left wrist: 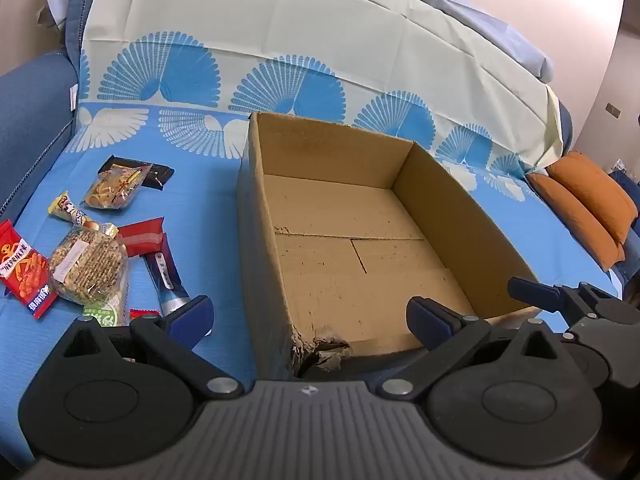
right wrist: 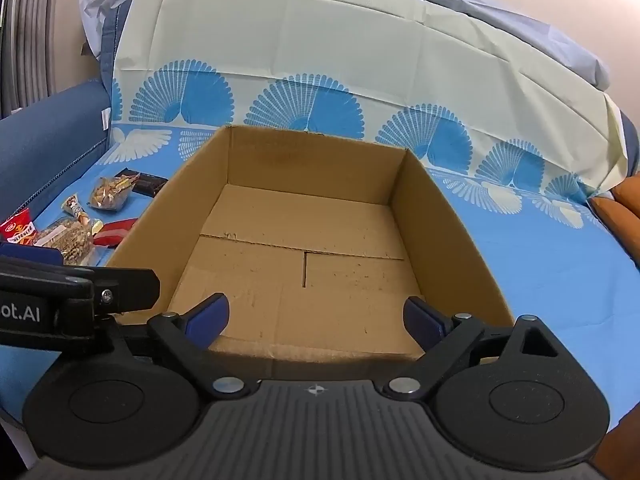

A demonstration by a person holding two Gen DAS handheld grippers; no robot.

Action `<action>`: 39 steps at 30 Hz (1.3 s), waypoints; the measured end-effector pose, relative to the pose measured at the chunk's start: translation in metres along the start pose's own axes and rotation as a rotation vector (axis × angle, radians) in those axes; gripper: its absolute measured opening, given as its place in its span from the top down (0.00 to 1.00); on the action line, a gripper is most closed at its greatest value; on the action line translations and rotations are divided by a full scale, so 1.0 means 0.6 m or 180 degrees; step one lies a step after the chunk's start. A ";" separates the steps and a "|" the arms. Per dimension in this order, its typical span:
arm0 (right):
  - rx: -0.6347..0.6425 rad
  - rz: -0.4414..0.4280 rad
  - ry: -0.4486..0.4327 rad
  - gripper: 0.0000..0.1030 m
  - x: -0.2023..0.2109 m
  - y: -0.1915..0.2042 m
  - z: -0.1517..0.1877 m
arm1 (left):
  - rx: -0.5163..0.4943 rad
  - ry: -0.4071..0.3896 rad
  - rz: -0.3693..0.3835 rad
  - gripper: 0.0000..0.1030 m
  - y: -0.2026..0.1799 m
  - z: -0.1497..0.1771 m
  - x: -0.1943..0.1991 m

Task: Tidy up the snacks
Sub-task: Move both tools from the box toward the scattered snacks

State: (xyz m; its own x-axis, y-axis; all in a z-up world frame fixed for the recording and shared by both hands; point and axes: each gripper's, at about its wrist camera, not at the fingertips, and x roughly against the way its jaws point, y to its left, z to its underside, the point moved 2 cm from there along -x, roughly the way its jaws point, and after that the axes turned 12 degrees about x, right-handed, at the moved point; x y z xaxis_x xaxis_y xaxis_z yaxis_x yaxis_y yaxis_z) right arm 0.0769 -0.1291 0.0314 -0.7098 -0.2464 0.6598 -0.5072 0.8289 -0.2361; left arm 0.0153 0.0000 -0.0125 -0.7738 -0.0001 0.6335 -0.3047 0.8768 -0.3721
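Grippers [left wrist: 310,318] [right wrist: 316,320] over box [right wrist: 444,216] (jaws apart)

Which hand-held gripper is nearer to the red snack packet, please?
Left. The left hand-held gripper hovers beside the red snack packet; the right hand-held gripper sits over the cardboard box.

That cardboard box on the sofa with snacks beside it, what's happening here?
A person holds two handheld grippers over an open cardboard box that has nothing in it yet. The left gripper and right gripper are both open and hold nothing. The snack packets lie in a loose pile on the blue cover, left of the box.
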 end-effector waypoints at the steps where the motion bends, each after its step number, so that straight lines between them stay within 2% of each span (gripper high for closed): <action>1: -0.0004 -0.0001 -0.0002 0.09 0.000 0.000 0.000 | 0.0008 0.0013 0.0002 0.00 0.000 0.000 0.000; 15: 0.0008 0.0004 -0.0003 0.10 0.002 0.004 0.002 | -0.0007 0.0010 0.0000 0.00 -0.001 0.001 0.001; 20: -0.0031 0.0012 -0.0005 0.23 0.001 0.002 0.004 | -0.0010 0.0014 0.0064 0.01 -0.002 0.000 0.001; 22: -0.0066 0.0037 0.0008 0.35 0.000 -0.002 0.003 | -0.0021 -0.0018 0.0088 0.03 0.001 0.002 0.006; 23: -0.0081 0.0032 0.0013 0.37 -0.001 -0.002 0.002 | -0.0031 -0.0031 0.0103 0.05 0.000 0.001 0.006; 25: -0.0092 0.0042 -0.0007 0.44 -0.001 0.000 0.001 | -0.0035 -0.0045 0.0135 0.14 0.006 0.001 0.004; 29: -0.0036 0.0128 -0.0165 0.44 0.005 0.004 -0.003 | -0.0113 0.0015 0.0150 0.33 0.008 0.007 0.009; 31: -0.0018 0.0138 -0.0180 0.44 0.009 0.007 -0.005 | -0.0195 0.0040 0.0164 0.50 0.008 0.010 0.012; 32: -0.0020 0.0153 -0.0213 0.44 0.011 0.008 -0.006 | -0.0240 0.0049 0.0182 0.55 0.008 0.010 0.013; 33: -0.0022 0.0166 -0.0245 0.45 0.013 0.008 -0.006 | -0.0243 0.0032 0.0245 0.65 0.007 0.011 0.016; 34: -0.0040 0.0159 -0.0255 0.45 0.014 0.008 -0.007 | -0.0259 0.0018 0.0276 0.80 0.006 0.011 0.019; 35: -0.0070 0.0141 -0.0243 0.46 0.015 0.007 -0.007 | -0.0302 0.0058 0.0313 0.88 0.006 0.010 0.021; 37: -0.0112 0.0125 -0.0246 0.48 0.016 0.008 -0.008 | -0.0289 0.0134 0.0415 0.95 0.006 0.009 0.027; 39: -0.0140 0.0110 -0.0264 0.48 0.018 0.009 -0.010 | -0.0326 0.0137 0.0534 0.96 0.002 0.008 0.036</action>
State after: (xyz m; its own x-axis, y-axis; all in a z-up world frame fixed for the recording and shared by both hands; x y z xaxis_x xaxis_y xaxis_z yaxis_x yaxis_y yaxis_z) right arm 0.0696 -0.1242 0.0418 -0.7655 -0.2566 0.5901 -0.4611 0.8584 -0.2249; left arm -0.0045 -0.0012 -0.0024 -0.7838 0.1687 0.5976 -0.1138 0.9071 -0.4053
